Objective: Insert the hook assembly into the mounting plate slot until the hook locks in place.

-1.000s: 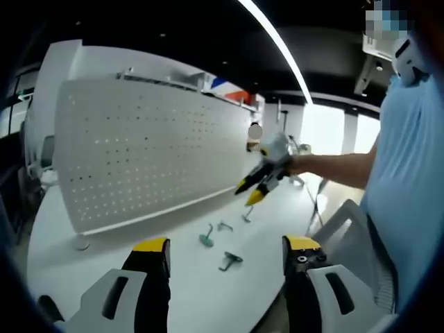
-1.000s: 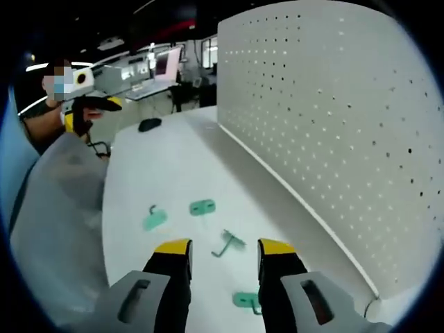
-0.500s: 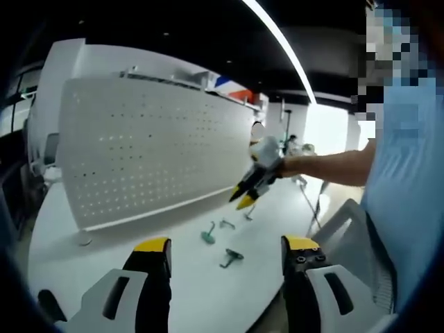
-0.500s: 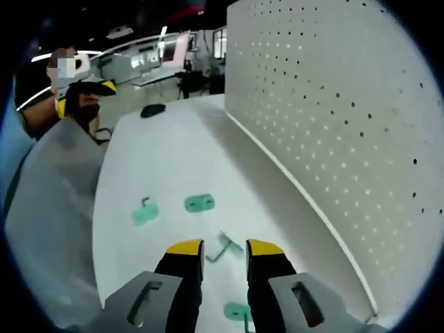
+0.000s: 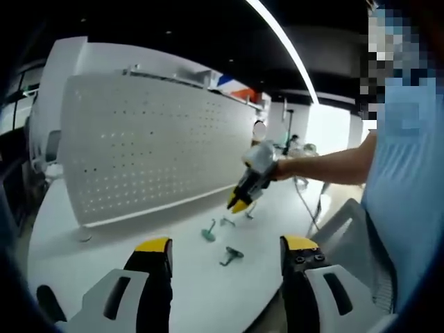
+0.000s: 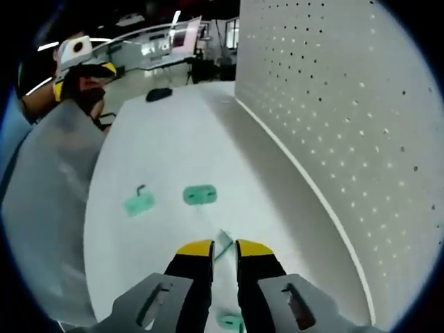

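The right gripper [image 6: 216, 250] hangs low over the white bench [image 6: 166, 152], jaws nearly closed around a green hook piece [image 6: 223, 244] lying between the tips (grip unconfirmed); the left gripper [image 5: 225, 253] — jaws apart — waits farther back.

We note counter [image 6: 166, 152] white, smooth, faintly glossy, pegboard panel [image 6: 347, 104] matt white perforated sheet, green mounting plates [image 6: 200, 195] plastic-looking, matt, right tool [image 6: 216, 250] tips yellow, body grey plastic.
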A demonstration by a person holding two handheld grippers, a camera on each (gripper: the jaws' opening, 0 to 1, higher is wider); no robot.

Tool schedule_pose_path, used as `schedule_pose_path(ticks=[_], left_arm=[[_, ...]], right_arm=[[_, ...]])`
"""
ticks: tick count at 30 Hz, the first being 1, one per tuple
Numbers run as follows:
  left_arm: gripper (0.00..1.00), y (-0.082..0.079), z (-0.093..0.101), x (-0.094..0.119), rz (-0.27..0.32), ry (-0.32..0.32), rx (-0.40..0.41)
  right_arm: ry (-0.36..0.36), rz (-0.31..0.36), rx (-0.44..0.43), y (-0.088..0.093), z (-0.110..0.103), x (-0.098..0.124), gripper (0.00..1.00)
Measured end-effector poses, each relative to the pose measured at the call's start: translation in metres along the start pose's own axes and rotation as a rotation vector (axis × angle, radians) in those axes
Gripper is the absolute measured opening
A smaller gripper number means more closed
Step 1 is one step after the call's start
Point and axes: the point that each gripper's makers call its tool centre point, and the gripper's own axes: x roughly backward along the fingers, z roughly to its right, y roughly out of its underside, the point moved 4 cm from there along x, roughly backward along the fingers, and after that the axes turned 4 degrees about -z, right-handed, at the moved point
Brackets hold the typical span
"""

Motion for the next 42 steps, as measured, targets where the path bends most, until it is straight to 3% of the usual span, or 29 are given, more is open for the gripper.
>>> schedule_pose_path(ticks=[20,25,42], left_arm=[[0.63,0.003,0.000,0.001,-0.002,-0.012,0.017],[0.62,0.004,0.000,0.001,-0.002,-0.012,0.020],[0.62,0.003,0.000,0.000,-0.004,-0.009,0.019]], right_arm=[[0.003,-0.081,0.135,-0.003,0.002,-0.019,0.04],[-0.002,-0.133,0.192,-0.001,0.000,-0.022,0.04],[-0.008,-0.163,0.240,-0.001,0.000,-0.028,0.01]])
